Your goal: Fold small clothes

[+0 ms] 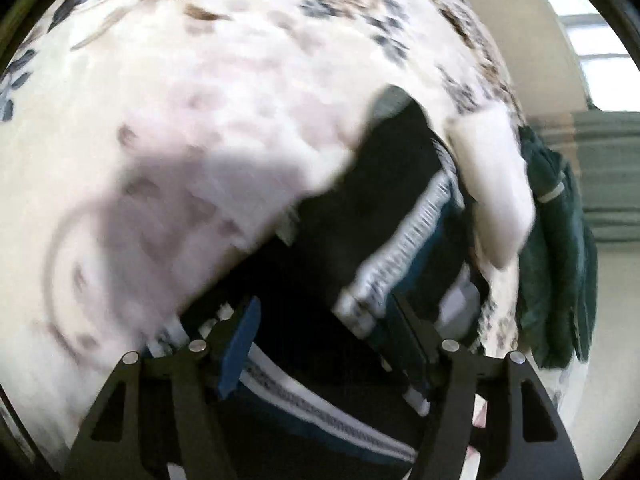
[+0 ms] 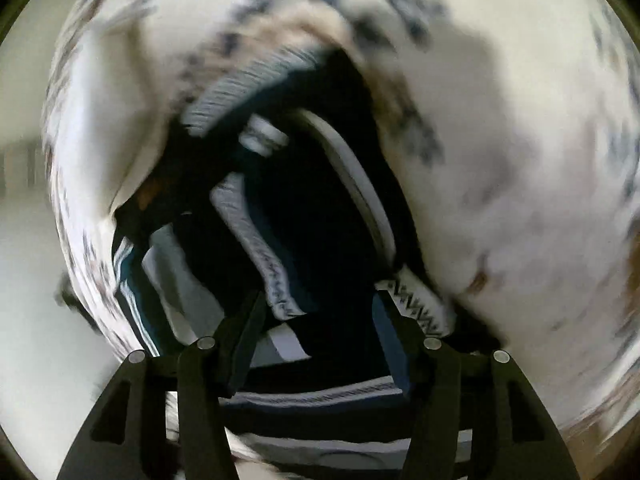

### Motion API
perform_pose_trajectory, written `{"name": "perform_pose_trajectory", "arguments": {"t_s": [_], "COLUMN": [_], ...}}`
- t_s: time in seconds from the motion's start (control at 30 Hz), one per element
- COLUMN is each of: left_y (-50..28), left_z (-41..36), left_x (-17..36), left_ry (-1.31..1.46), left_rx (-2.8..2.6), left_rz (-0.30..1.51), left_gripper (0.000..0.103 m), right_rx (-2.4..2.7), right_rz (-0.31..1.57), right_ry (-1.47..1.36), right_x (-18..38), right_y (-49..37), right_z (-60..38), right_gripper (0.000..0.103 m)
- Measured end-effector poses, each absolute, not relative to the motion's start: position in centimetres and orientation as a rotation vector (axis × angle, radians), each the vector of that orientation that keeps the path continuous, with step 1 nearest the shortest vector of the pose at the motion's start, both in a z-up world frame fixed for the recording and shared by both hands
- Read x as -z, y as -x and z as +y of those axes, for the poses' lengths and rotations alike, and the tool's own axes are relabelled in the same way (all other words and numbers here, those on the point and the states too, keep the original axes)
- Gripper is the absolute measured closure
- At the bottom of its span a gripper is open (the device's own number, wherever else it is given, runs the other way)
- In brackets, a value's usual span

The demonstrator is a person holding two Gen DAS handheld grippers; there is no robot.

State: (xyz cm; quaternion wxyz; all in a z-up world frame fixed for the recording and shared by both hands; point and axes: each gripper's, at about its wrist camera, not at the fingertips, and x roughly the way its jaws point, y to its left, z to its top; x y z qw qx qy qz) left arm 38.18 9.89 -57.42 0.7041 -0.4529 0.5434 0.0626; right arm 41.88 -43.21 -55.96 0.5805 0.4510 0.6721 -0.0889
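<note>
A: Where did the dark garment [image 1: 344, 216] lie relative to the left gripper [image 1: 328, 344]?

B: Directly under and ahead of it, spread on the floral sheet [image 1: 192, 128]. The gripper's two fingers stood apart, one blue pad [image 1: 240, 348] to each side, with cloth showing between them but pressed by neither.

A: And the right gripper [image 2: 320, 320]?

B: It hung above the same dark clothing [image 2: 320, 200], fingers likewise spread and pinching nothing. Motion blur smeared that view heavily.

A: How many articles were there?

B: The dark pile could not be counted; its folds ran together. Several ribbed white bands [image 1: 404, 240] crossed it, at least three in the right wrist view. One folded white item [image 1: 496, 184] lay just beside the pile at the sheet's edge, and one dark green cloth [image 1: 556, 248] hung beyond it.

A: Materials and shapes?

B: The garment was soft navy-to-black fabric with teal panels and elastic-looking bands bearing a zigzag weave. The sheet was cream, printed with blue-grey and brown leaves. The grippers were black angular frames with round silver pins [image 2: 206, 343].
</note>
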Motion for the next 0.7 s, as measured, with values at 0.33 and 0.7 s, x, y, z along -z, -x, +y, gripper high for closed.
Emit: {"name": "perform_pose_trajectory", "arguments": {"t_s": [0.33,0.7], "left_y": [-40.0,-38.8], "left_z": [10.1,5.8], "left_x": [57.7,52.4], "left_ry": [0.906,0.311], "left_rx": [-0.134,-0.173], "left_rz": [1.219,1.232], "left_gripper": [0.040,0.040], "right_rx": [0.270,0.261], "right_rz": [1.384,1.490], "right_ry": [-0.987,-0.897], "right_x": [52.7,49.1], "right_y": [-38.5,-35.1], "right_z": [-43.1,-45.8], "right_gripper": [0.097,0.042]}}
